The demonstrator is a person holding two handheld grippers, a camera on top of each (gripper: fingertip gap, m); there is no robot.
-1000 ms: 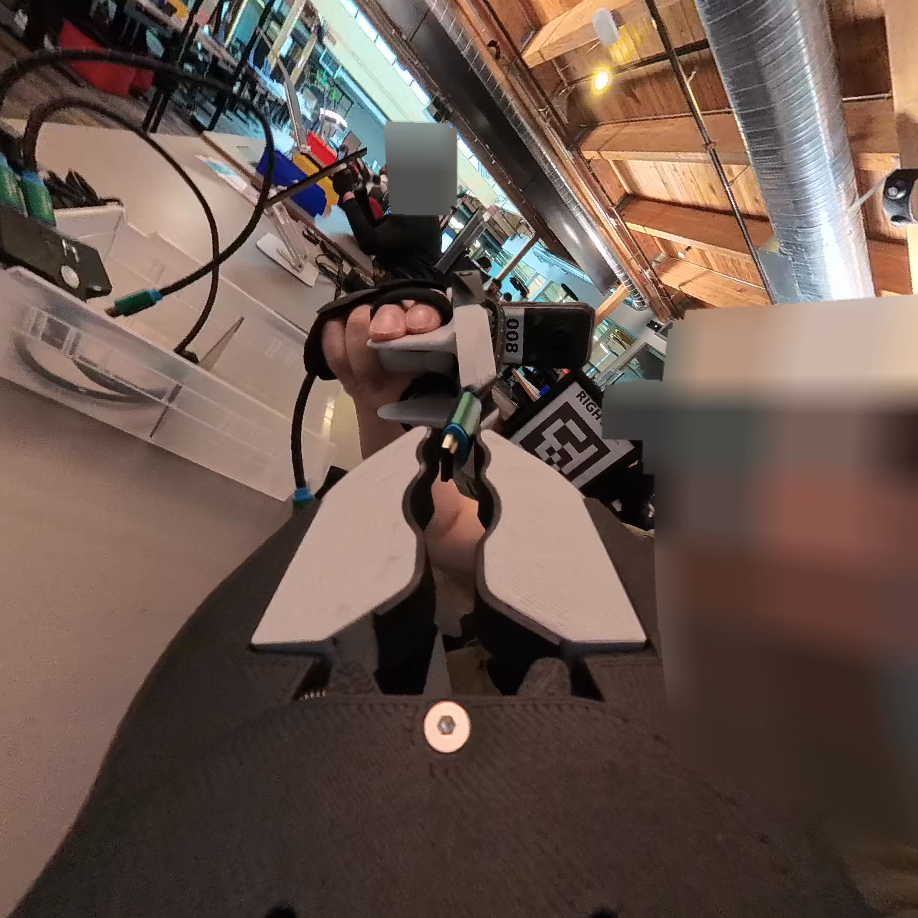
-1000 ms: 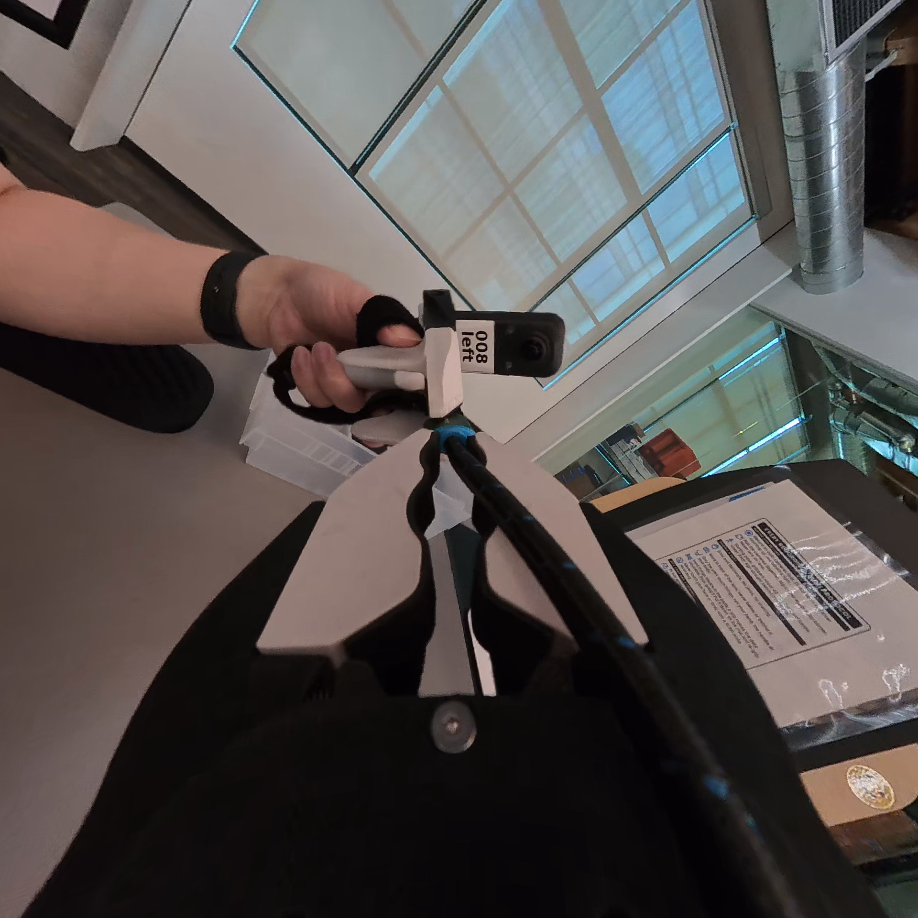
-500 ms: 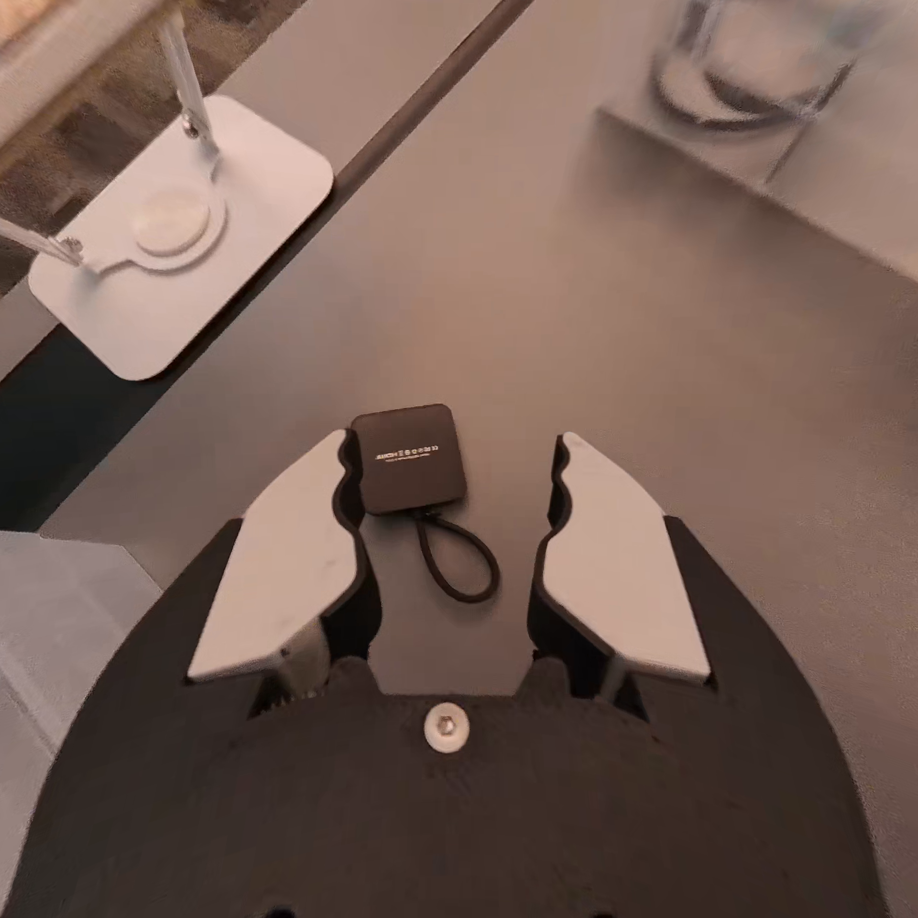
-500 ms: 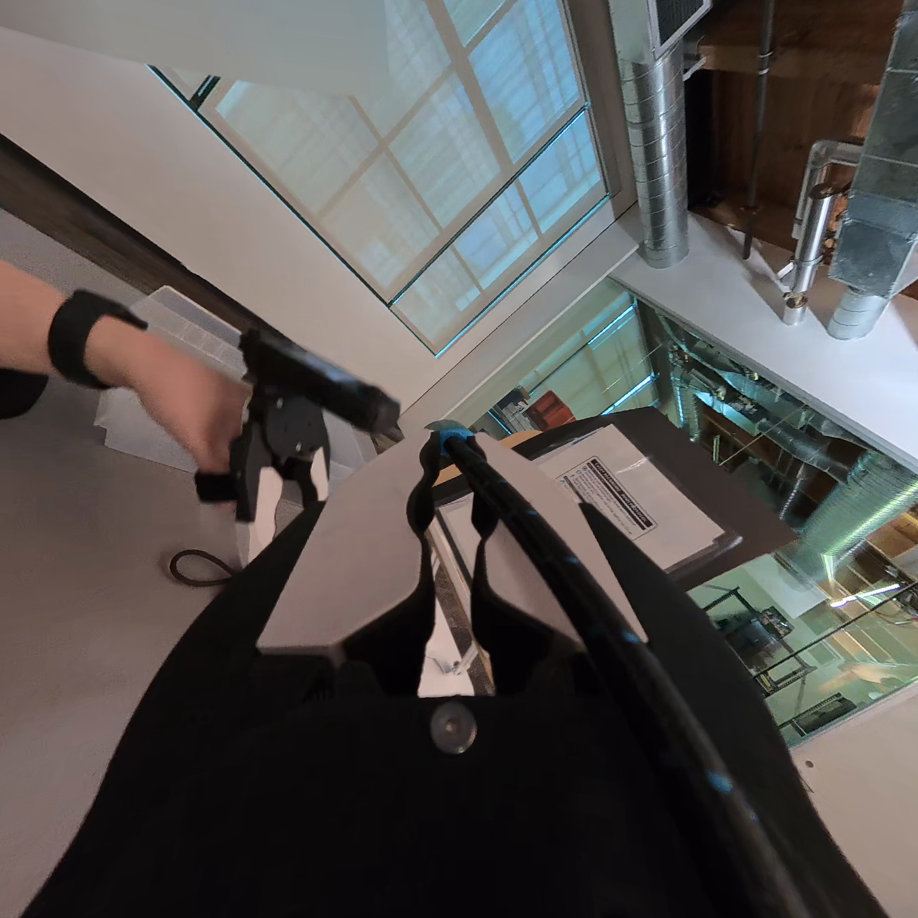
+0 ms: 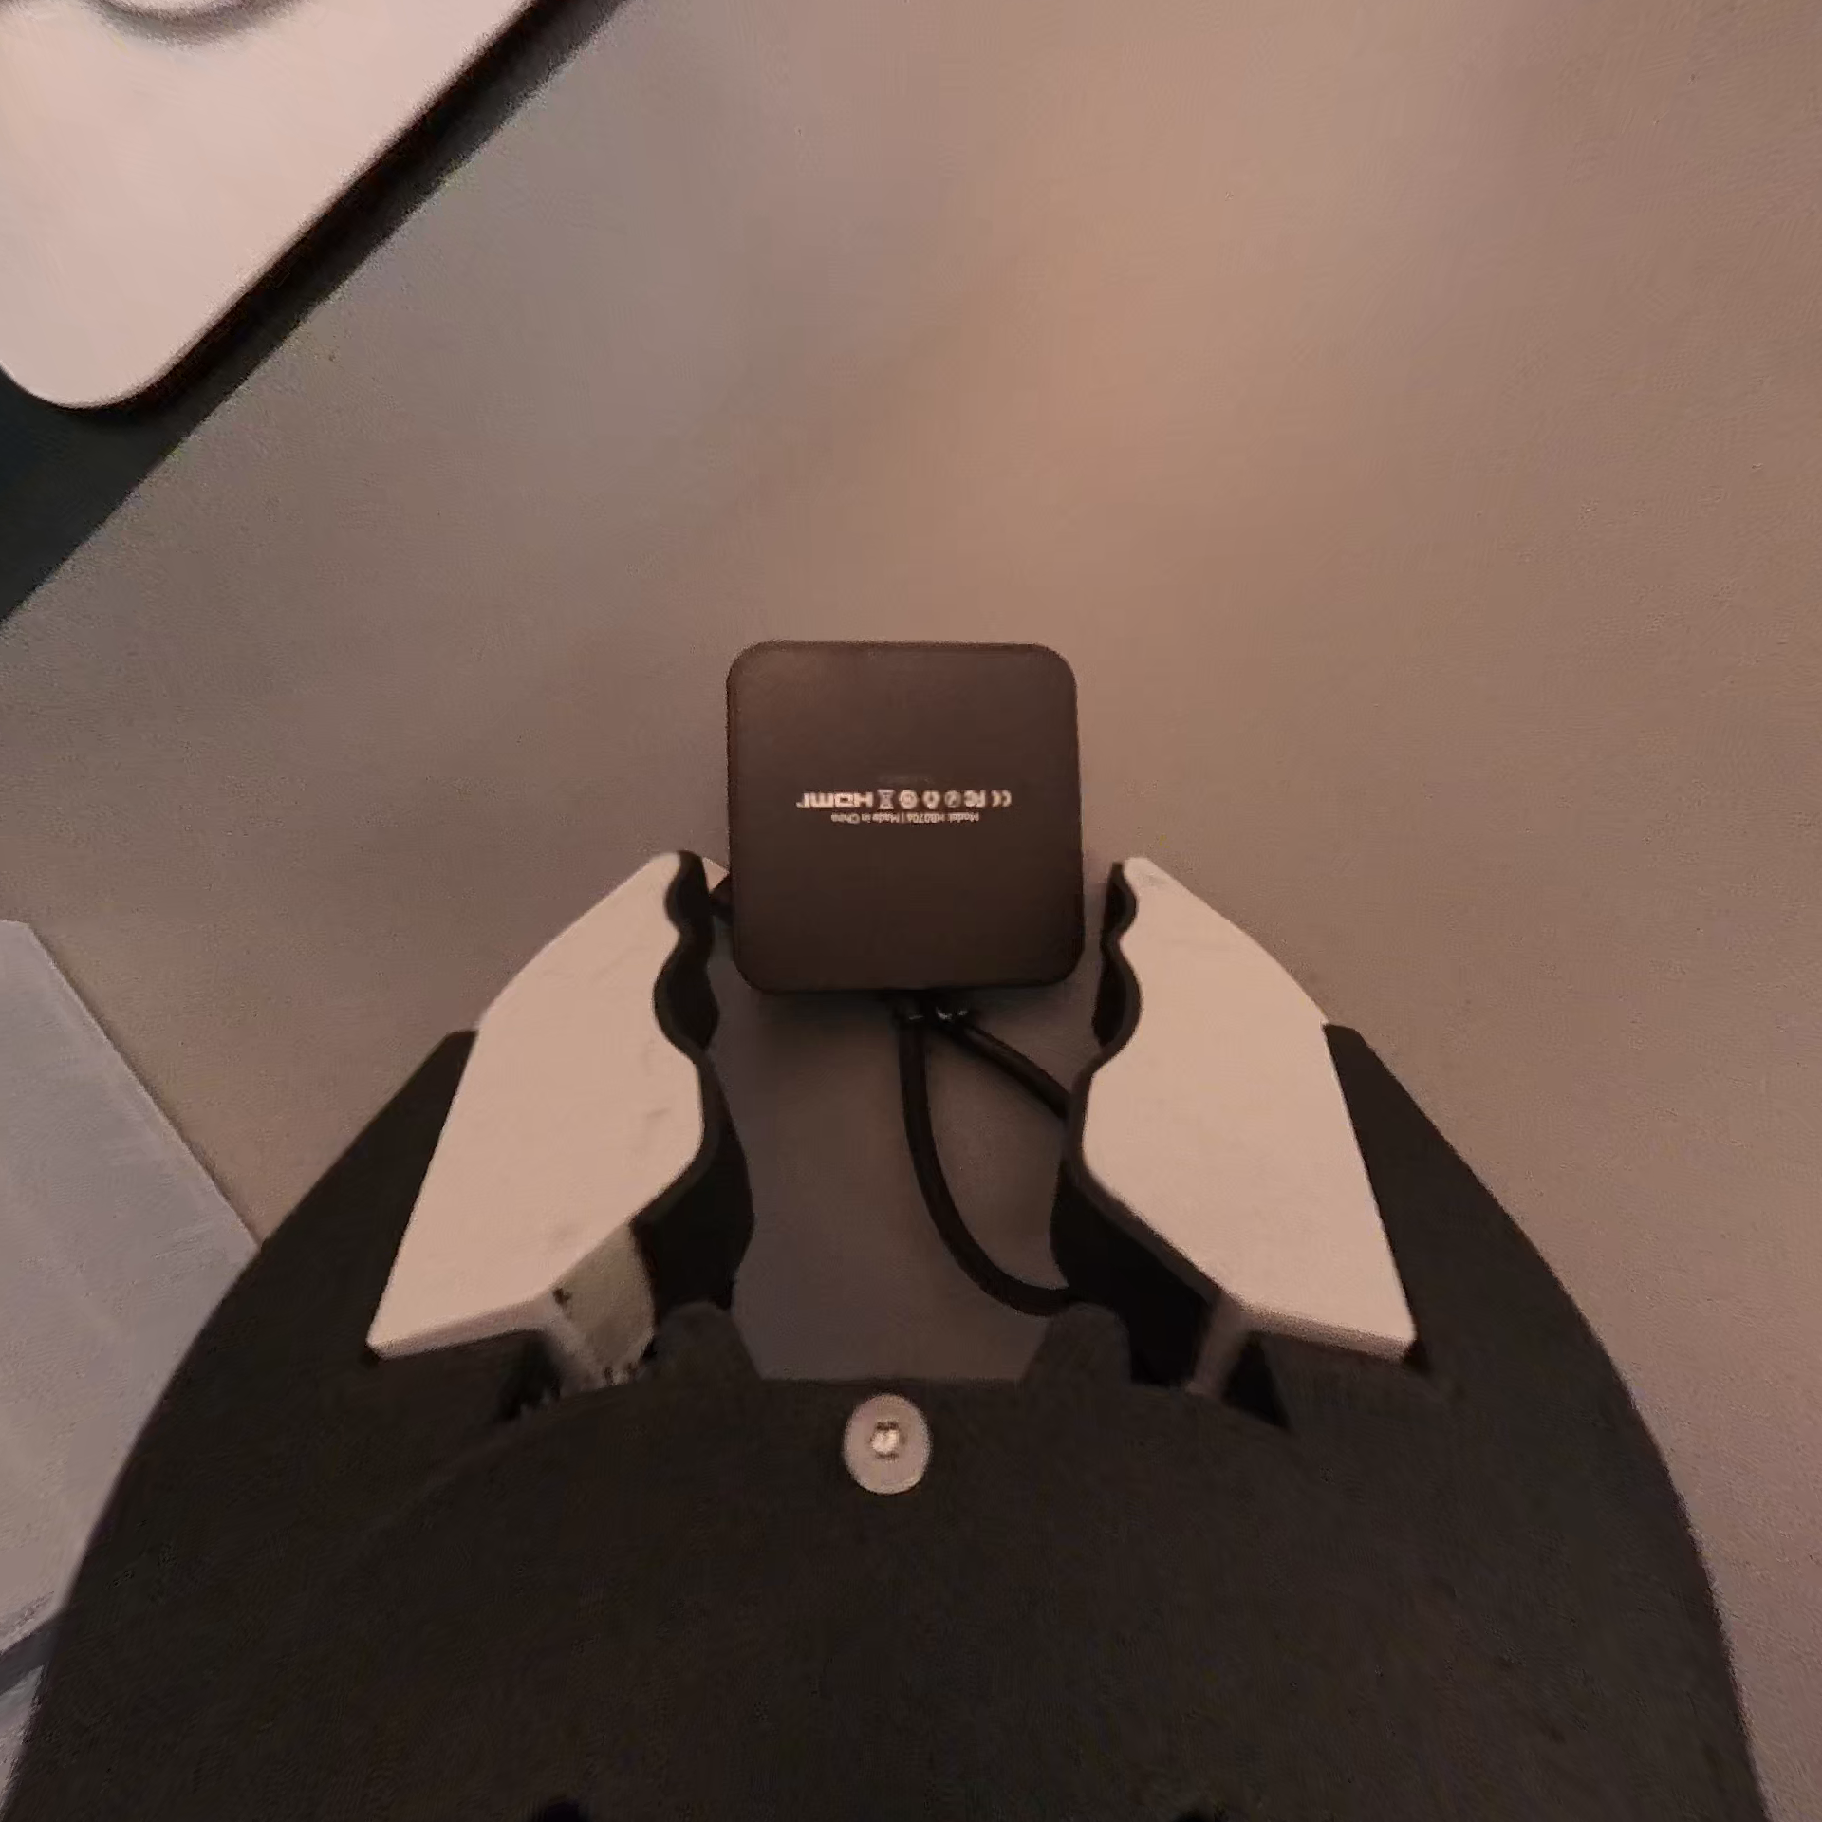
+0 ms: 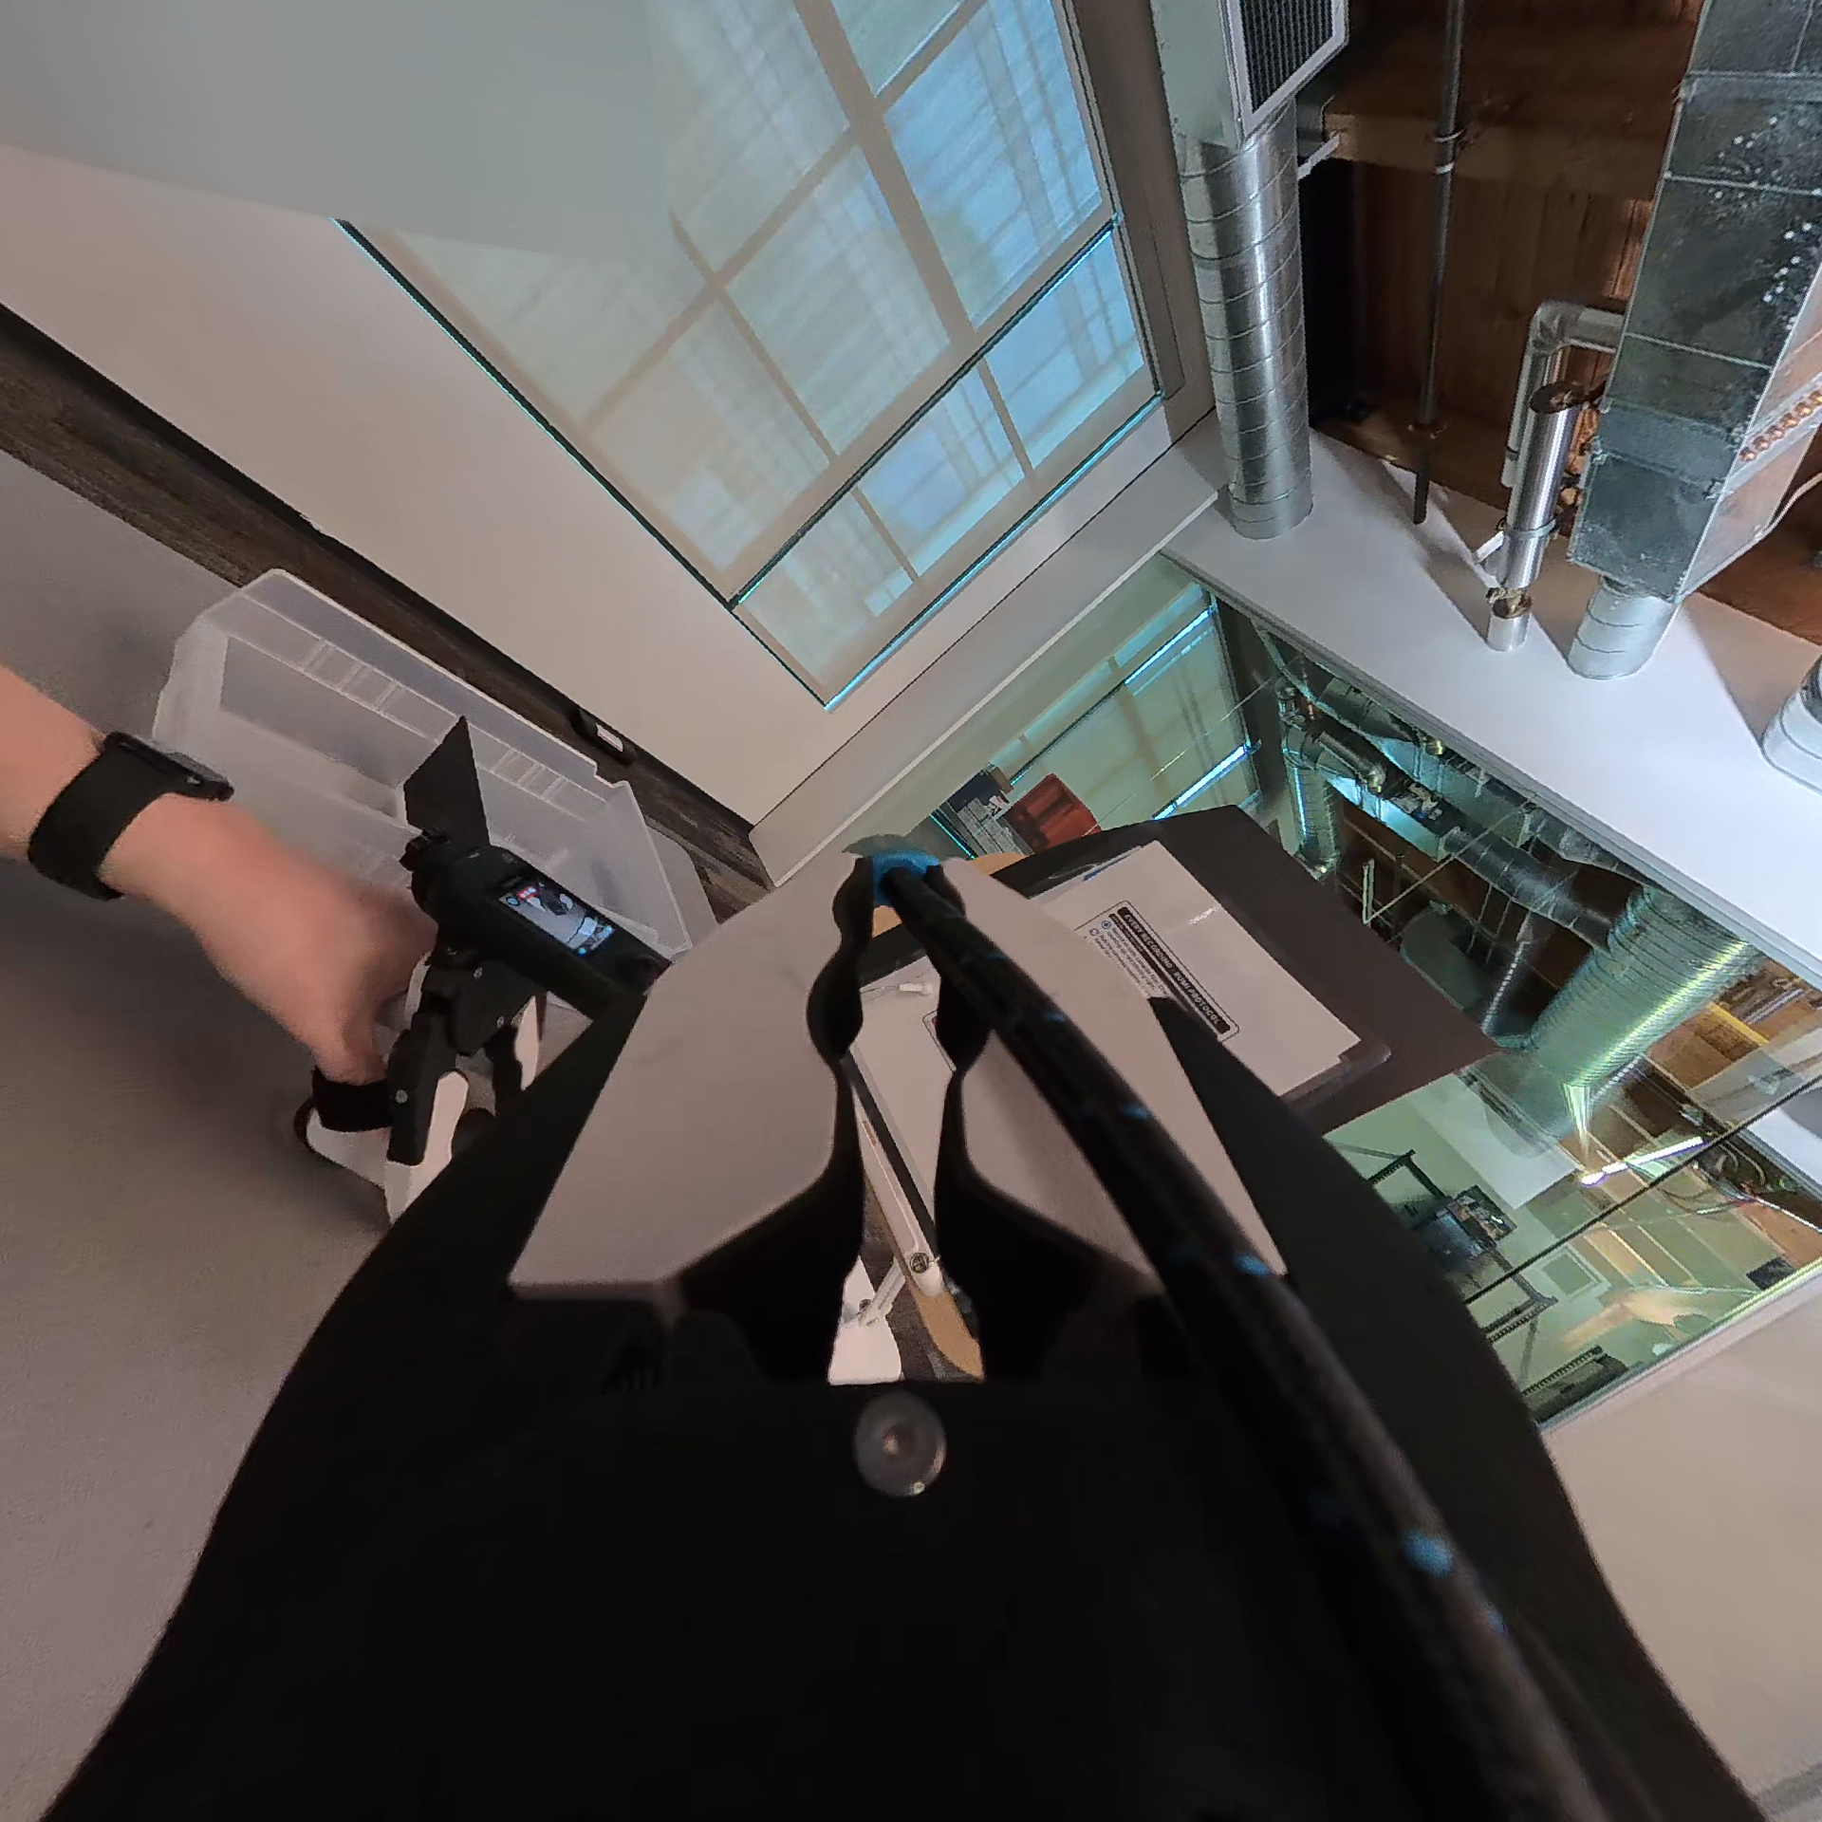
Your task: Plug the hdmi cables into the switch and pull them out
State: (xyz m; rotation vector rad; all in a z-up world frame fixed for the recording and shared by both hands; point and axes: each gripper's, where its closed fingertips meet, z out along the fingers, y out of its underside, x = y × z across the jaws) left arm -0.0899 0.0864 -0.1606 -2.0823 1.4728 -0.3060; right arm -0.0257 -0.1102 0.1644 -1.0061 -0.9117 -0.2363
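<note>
Left tongs [image 5: 902, 877]: spread wide, holding nothing, the white fingers flanking the near end of the switch without clearly touching it.
Switch: small black square HDMI switch box [image 5: 902, 818] lying flat on the grey tabletop [image 5: 1380, 493], its short black lead [image 5: 971, 1163] looping back between the fingers.
Right tongs [image 6: 897, 877]: closed on the black braided HDMI cable with blue collar [image 6: 996, 996], lifted off the tabletop.
Background: clear plastic bin [image 6: 345, 710] beside the person's hand [image 6: 315, 966].

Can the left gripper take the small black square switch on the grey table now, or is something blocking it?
Probably yes. The left gripper is open, its white fingers flank the black square switch, and only its thin black cable lies between them.
</note>
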